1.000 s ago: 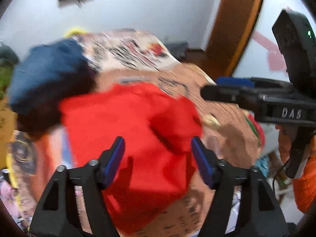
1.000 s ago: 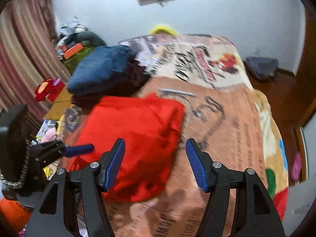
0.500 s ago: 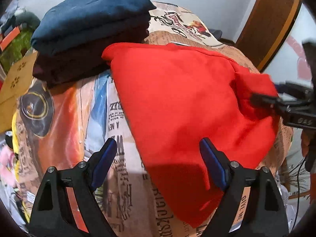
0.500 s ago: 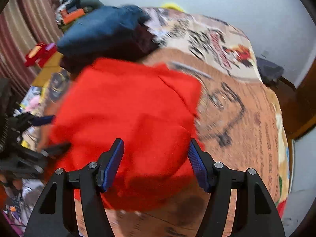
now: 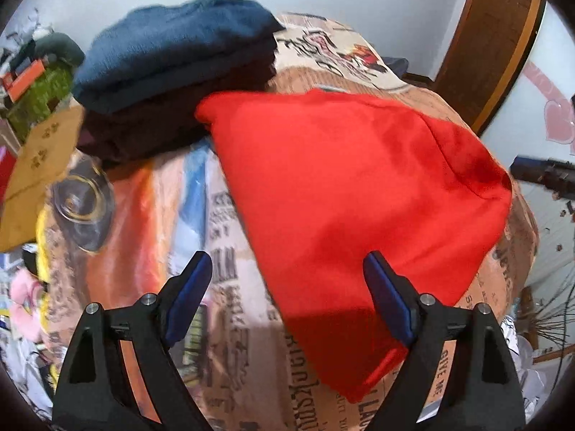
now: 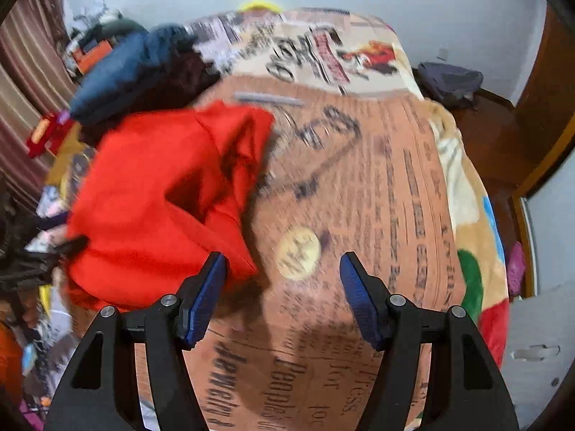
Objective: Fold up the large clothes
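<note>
A red garment (image 5: 352,194) lies folded on the newspaper-print blanket (image 5: 230,323) of a bed. My left gripper (image 5: 287,269) hovers open over its near edge; red cloth sits by the right finger and blanket by the left, and the pads press on nothing. In the right wrist view the red garment (image 6: 158,194) bulges to the left, with one fold standing up. My right gripper (image 6: 284,265) is open above bare blanket (image 6: 377,186), its left finger beside the garment's corner. The right gripper's tip (image 5: 532,168) shows just past the garment's right side.
A stack of folded clothes (image 5: 172,46), blue on top of dark maroon, sits at the garment's far left corner. A cardboard box (image 5: 39,158) and clutter lie off the bed's left side. A dark bag (image 6: 449,79) rests on the floor by the wooden door frame (image 5: 503,36).
The left gripper dropped closer over the garment's near edge and its jaws widened. The right gripper swung right, so the red cloth is now left of its jaws, not between them.
</note>
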The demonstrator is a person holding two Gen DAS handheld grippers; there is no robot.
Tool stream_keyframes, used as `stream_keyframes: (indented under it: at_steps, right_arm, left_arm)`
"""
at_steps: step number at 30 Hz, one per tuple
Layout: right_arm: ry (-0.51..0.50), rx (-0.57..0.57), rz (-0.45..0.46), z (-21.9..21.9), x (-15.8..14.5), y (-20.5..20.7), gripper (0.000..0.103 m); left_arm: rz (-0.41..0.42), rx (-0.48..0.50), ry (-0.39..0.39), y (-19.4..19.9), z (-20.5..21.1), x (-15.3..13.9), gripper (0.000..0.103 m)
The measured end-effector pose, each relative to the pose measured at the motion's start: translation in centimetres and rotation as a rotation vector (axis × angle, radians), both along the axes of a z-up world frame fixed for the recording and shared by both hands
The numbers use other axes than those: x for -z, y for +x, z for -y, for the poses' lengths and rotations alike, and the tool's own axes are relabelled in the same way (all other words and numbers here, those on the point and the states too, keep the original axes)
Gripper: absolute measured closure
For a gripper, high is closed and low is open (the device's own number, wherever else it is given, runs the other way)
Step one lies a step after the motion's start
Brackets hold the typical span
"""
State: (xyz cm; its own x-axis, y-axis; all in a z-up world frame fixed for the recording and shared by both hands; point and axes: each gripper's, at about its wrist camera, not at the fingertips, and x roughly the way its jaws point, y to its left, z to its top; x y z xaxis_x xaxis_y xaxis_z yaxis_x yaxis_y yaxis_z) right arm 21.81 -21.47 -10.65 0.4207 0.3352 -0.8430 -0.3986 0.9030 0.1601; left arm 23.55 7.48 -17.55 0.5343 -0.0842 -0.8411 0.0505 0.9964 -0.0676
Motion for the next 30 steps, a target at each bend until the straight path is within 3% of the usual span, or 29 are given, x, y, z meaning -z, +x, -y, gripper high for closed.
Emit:
stream_keyframes:
  at_steps: [5, 12, 15, 19, 23, 26, 30]
  right_arm:
    - [0.072, -0.085, 0.045, -3.9, -2.4, 1.3, 0.041]
    - [0.002, -0.225, 0.026, -10.0, 0.4, 3.5, 0.04]
    - [-0.04, -0.221, -0.033, -10.5, 2.9, 4.9, 0.04]
    - [-0.038, -0.167, -0.155, -8.1, 6.1, 7.3, 0.04]
    - [0.142, -0.131, -0.358, -5.1, 8.3, 10.0, 0.033]
    - [0.187, -0.16, -0.405, -4.9, 8.8, 11.0, 0.032]
    - [0.209, -0.191, -0.44, -6.2, 10.0, 11.9, 0.03]
  left_arm:
    - [0.073, -0.045, 0.075, 0.7, -0.9, -2.3, 0.017]
    - [0.072, -0.103, 0.026, 2.9, -3.0, -2.8, 0.017]
    - [0.021, -0.103, -0.046, 3.7, -3.3, -1.5, 0.017]
    - [-0.057, -0.081, -0.147, 5.1, -3.4, 1.0, 0.017]
    - [-0.109, -0.078, -0.295, 6.5, -4.5, 3.1, 0.014]
    - [-0.173, -0.094, -0.458, 7.7, -5.7, 4.9, 0.014]
    - [-0.243, -0.09, -0.602, 8.9, -6.1, 7.3, 0.013]
